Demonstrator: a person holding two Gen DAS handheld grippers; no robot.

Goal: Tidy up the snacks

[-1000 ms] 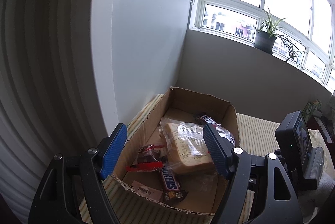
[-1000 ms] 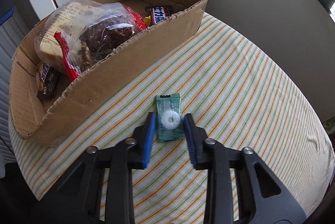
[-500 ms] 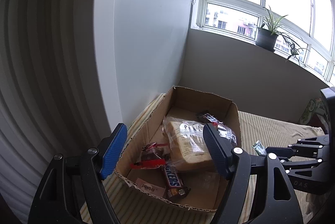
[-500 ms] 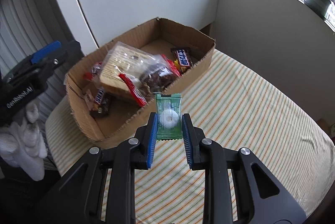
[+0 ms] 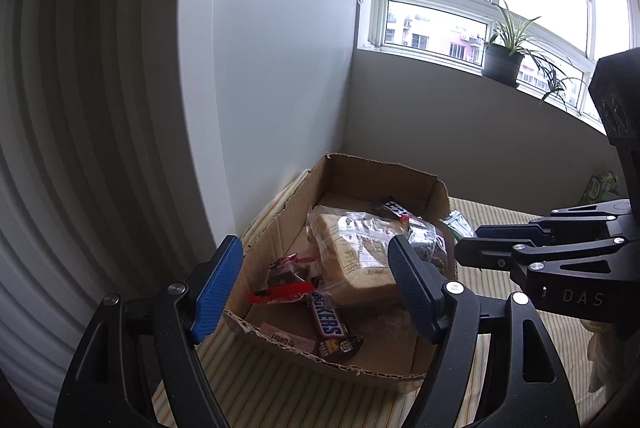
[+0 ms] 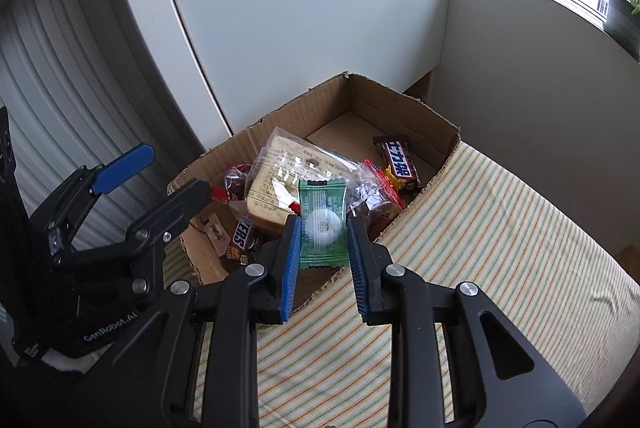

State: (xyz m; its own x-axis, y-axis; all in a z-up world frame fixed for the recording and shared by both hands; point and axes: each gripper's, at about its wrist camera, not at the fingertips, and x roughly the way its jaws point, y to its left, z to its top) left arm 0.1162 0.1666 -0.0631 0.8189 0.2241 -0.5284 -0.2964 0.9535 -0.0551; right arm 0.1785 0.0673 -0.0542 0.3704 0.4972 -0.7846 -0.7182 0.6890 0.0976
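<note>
**Green candy packet held over the box's near edge**

Green candy packet [image 6: 322,224] with a white ring inside, clamped between the blue pads of the right gripper [image 6: 324,252], raised above the near right rim of the cardboard box [image 6: 400,103]. Lower end of the packet hidden behind the pads. Inside the box: bagged bread [image 6: 280,183], a Snickers bar [image 5: 330,324] partly covered, another chocolate bar [image 6: 398,161] near the far right corner, red-edged bags hard to make out. Left gripper [image 5: 316,284] spread wide, holding nothing, at the box's left end. Striped tablecloth [image 6: 500,248] underneath, cut off at the frame.
</note>
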